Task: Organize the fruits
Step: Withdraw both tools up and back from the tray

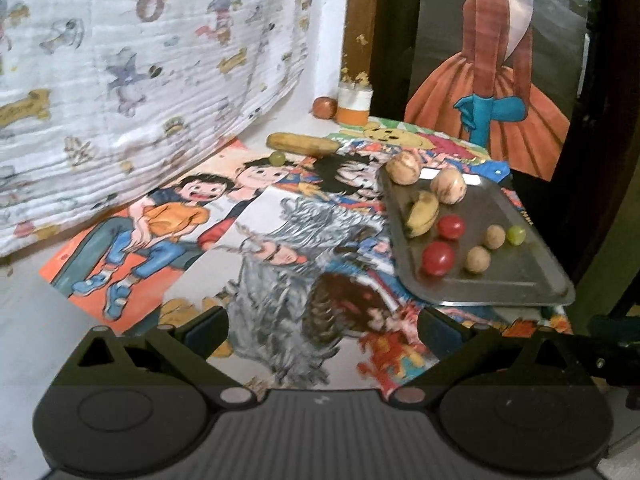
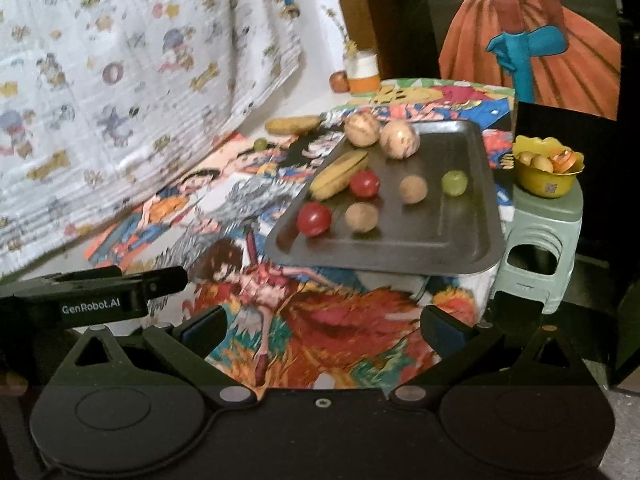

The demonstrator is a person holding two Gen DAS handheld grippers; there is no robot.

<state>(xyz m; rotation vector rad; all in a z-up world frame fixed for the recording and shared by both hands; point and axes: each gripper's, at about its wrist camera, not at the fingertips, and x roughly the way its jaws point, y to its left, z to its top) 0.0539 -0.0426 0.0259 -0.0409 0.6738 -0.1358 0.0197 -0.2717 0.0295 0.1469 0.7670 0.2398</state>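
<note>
Both tongs (image 1: 322, 330) (image 2: 322, 326) wide, empty; beyond, fruit-laden tray (image 2: 460, 236) (stray grape (image 1: 277, 158), cartoon posters (image 1: 280, 280)).

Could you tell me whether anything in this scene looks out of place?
Yes. One green grape and a long yellowish fruit lie loose on the cartoon-print cloth, beyond the metal tray holding the other fruit. The tray's near corner also overhangs the surface edge.

A metal tray (image 1: 520, 280) holding a banana (image 1: 422, 214), tomatoes and round fruits is seen on the desk (image 1: 248, 240); the left gripper (image 1: 322, 330) is held open, empty.
</note>
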